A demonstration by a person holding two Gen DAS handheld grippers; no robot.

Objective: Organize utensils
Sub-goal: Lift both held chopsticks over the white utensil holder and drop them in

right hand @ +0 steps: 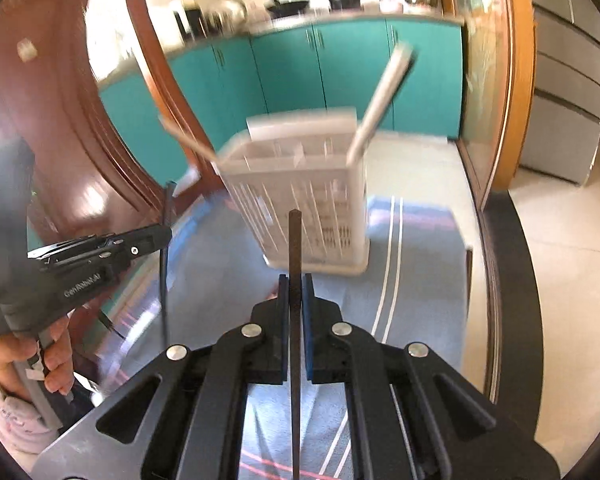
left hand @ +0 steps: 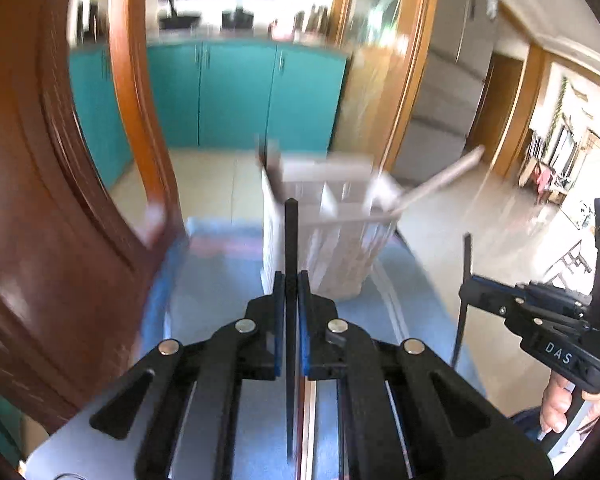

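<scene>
A white slotted utensil caddy (left hand: pixel 332 240) (right hand: pixel 304 200) stands on the blue cloth ahead of both grippers, blurred by motion. A pale utensil handle (left hand: pixel 440 180) (right hand: pixel 380 100) leans out of its right side. My left gripper (left hand: pixel 291 292) is shut on a black chopstick (left hand: pixel 291 248) held upright, short of the caddy; it also shows in the right wrist view (right hand: pixel 166 236). My right gripper (right hand: pixel 296 292) is shut on a second black chopstick (right hand: pixel 295 240), upright in front of the caddy; it shows at the right in the left wrist view (left hand: pixel 466 284).
A blue striped cloth (right hand: pixel 412 272) covers the table. A brown wooden chair back (left hand: pixel 60 200) rises close on the left. Teal kitchen cabinets (left hand: pixel 236 92) lie behind, past a wooden door frame (right hand: pixel 516 80). The table edge and tiled floor (right hand: pixel 572 240) are to the right.
</scene>
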